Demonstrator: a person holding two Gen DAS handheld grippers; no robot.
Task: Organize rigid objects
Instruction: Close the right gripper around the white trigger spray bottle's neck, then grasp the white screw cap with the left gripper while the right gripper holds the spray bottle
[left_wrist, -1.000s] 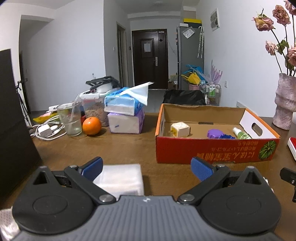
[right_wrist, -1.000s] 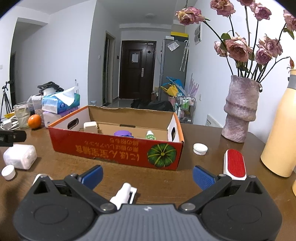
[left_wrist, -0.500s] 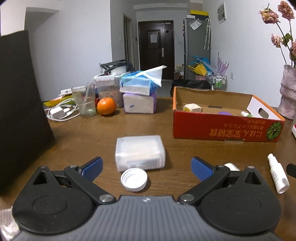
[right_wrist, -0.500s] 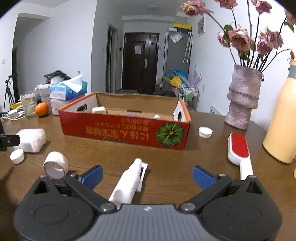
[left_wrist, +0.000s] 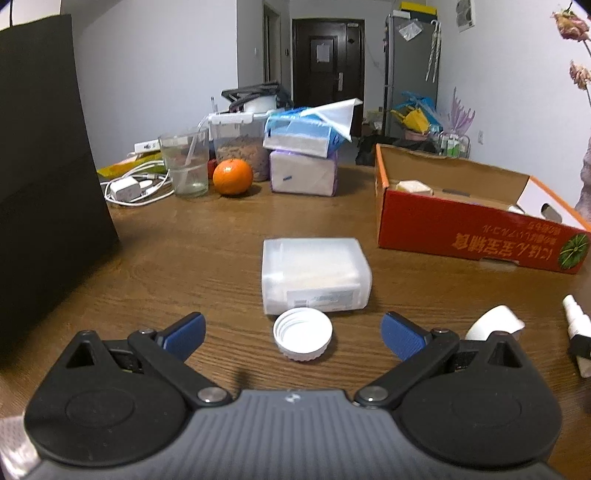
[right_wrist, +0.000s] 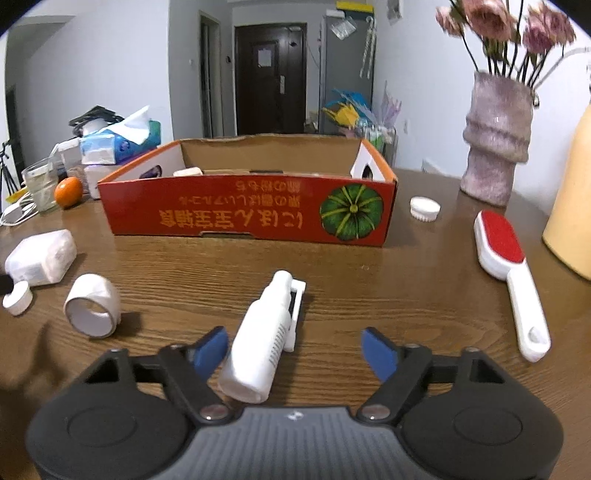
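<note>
My right gripper (right_wrist: 293, 349) hangs low over the table with its jaws closing around a white spray bottle (right_wrist: 263, 336) that lies on the wood. The left pad is near the bottle and the right pad stands well clear of it. My left gripper (left_wrist: 293, 332) is open, with a white bottle cap (left_wrist: 303, 333) lying on the table between its fingers. Just beyond the cap sits a translucent plastic box (left_wrist: 314, 275). The red cardboard box (right_wrist: 251, 216) with a few items inside stands behind the bottle.
A white tape roll (right_wrist: 93, 311) lies left of the bottle; a red lint brush (right_wrist: 508, 267) and a second cap (right_wrist: 424, 208) lie to the right. A vase (right_wrist: 496, 147) and a yellow bottle (right_wrist: 572, 206) stand far right. Glass (left_wrist: 185, 166), orange (left_wrist: 232, 176) and tissue packs (left_wrist: 303, 155) crowd the back left.
Both grippers have sunk toward the table and tilted down. The right jaws have narrowed around the spray bottle. The cap and plastic box have come into the left view, between the fingers.
</note>
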